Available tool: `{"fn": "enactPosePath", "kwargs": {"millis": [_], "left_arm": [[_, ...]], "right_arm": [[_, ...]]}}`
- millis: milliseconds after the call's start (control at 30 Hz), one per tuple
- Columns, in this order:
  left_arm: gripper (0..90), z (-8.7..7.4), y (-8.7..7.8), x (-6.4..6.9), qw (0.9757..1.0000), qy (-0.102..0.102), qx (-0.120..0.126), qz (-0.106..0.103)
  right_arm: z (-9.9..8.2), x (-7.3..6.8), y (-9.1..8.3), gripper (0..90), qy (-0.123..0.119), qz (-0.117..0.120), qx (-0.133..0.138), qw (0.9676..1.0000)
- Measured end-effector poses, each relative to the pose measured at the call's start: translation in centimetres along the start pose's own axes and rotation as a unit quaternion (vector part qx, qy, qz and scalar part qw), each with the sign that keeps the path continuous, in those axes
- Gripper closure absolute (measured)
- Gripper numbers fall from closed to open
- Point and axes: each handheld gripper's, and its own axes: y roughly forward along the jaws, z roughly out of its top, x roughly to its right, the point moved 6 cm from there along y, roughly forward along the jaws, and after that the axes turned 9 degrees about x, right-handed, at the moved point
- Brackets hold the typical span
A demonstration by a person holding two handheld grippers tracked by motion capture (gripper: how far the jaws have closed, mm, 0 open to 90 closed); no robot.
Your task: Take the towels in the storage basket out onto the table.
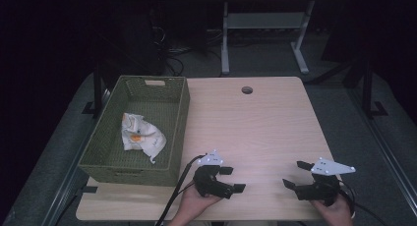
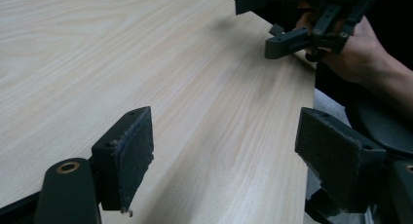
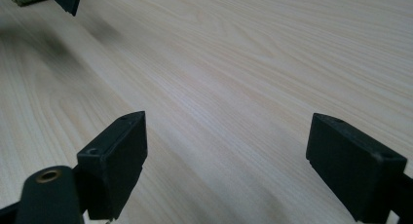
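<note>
At the six o'clock edge of the pale wood-grain table (image 1: 255, 123), I hold my left gripper (image 1: 232, 179) and my right gripper (image 1: 296, 174) side by side, well apart, each low over bare wood. Both sets of jaws stand wide apart with nothing between them. My left gripper view catches my right hand (image 2: 358, 48) at two o'clock. At nine o'clock sits a green woven rectangular basket (image 1: 179, 125), and a crumpled white cloth with orange marks (image 1: 141, 135) lies inside it.
</note>
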Motion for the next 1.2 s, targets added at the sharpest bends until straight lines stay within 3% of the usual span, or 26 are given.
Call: {"fn": "enactPosePath", "kwargs": {"millis": [200, 367, 567, 767, 1200], "left_arm": [[21.5, 0.7, -0.3, 0.3, 0.9996, 0.024, -0.008, -0.011], [21.5, 2.0, -0.7, 0.3, 0.9994, 0.028, -0.014, -0.016], [21.5, 3.9, -1.7, 0.1, 0.9995, 0.024, -0.006, -0.021], [22.0, 5.4, -2.8, -0.4, 0.9995, 0.019, -0.013, -0.023], [22.2, 7.9, -5.3, -0.9, 0.9994, 0.031, -0.015, -0.007]], "right_arm": [[0.0, 0.0, 0.0, 14.5, 0.0, 0.0, -0.003, 1.0], [0.2, -0.1, 0.0, 14.5, -0.002, -0.001, 0.0, 1.0], [0.2, 0.0, 0.0, 14.3, -0.001, -0.001, 0.0, 1.0], [0.3, -0.1, -0.1, 14.3, 0.002, 0.0, 0.002, 1.0], [0.4, -0.2, -0.1, 14.3, -0.002, -0.001, 0.001, 1.0]]}}
